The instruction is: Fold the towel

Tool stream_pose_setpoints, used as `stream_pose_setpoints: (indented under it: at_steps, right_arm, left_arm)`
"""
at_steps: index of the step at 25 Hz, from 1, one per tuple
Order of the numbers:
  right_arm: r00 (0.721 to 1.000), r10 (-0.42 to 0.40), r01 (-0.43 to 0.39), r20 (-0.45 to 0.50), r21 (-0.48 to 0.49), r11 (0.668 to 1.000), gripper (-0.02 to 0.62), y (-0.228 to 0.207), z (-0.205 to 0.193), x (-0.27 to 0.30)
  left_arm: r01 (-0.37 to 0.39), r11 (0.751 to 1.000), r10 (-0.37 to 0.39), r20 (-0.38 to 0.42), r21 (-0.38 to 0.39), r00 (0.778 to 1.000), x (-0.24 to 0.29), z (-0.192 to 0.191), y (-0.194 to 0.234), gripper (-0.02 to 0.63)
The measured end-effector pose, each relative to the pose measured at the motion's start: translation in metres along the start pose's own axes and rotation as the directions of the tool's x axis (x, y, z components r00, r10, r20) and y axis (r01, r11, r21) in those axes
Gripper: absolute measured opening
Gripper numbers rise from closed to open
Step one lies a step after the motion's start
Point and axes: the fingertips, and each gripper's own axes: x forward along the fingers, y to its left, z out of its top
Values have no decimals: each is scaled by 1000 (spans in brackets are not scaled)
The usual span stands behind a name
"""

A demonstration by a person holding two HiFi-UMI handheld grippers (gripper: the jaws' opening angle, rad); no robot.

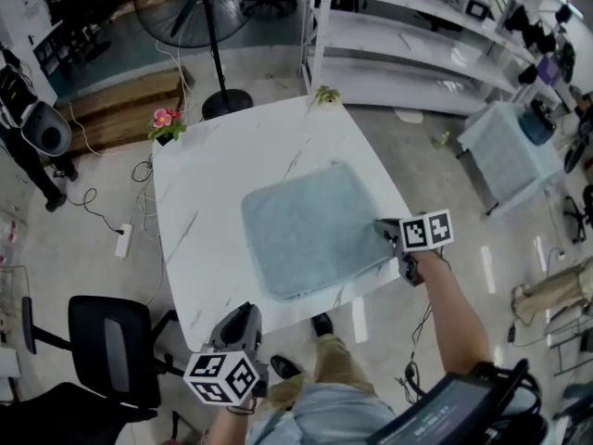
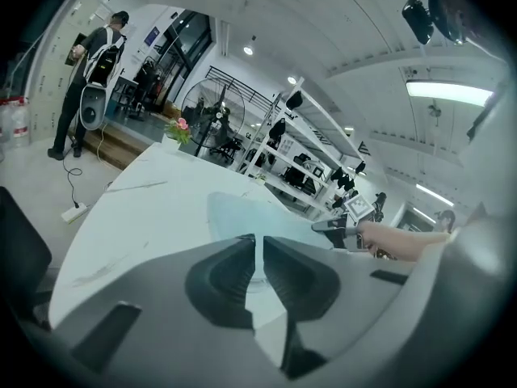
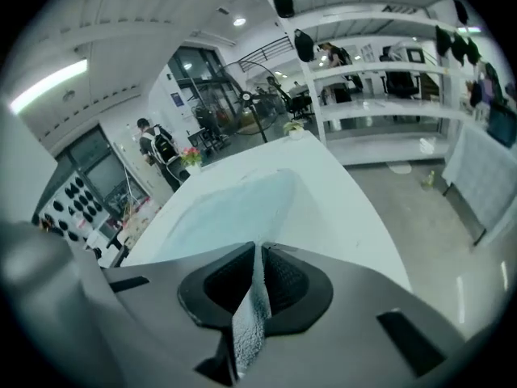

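Note:
A grey-blue towel (image 1: 310,230) lies spread flat on the white marble table (image 1: 208,211), toward its right side. My right gripper (image 1: 391,232) is at the towel's right corner, shut on the fabric. In the right gripper view a strip of towel (image 3: 249,322) is pinched between the pads and the rest of it (image 3: 226,208) stretches ahead. My left gripper (image 1: 239,327) hovers over the table's near edge, short of the towel and apart from it. Its jaws (image 2: 258,239) stand together with only a thin slit and nothing between them; the towel (image 2: 242,210) lies beyond.
A pot with a pink flower (image 1: 165,123) stands at the table's far left corner and a small plant (image 1: 326,94) at the far corner. A standing fan (image 1: 208,26), white shelves (image 1: 408,44), a black chair (image 1: 111,350) and a person (image 1: 28,128) surround the table.

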Motion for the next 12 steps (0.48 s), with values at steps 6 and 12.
stream_pose_setpoints:
  at_steps: [6,12]
  right_arm:
    - [999,-50,51,10,-314,948,38,84,39,-7]
    - [998,-50,15,-41,-602,798,38,184,47,20]
  left_arm:
    - [74,996,-77,64,54,995,-20,16,-11,35]
    - [106,990,-115,102,89,988,-47,21,-20,35]
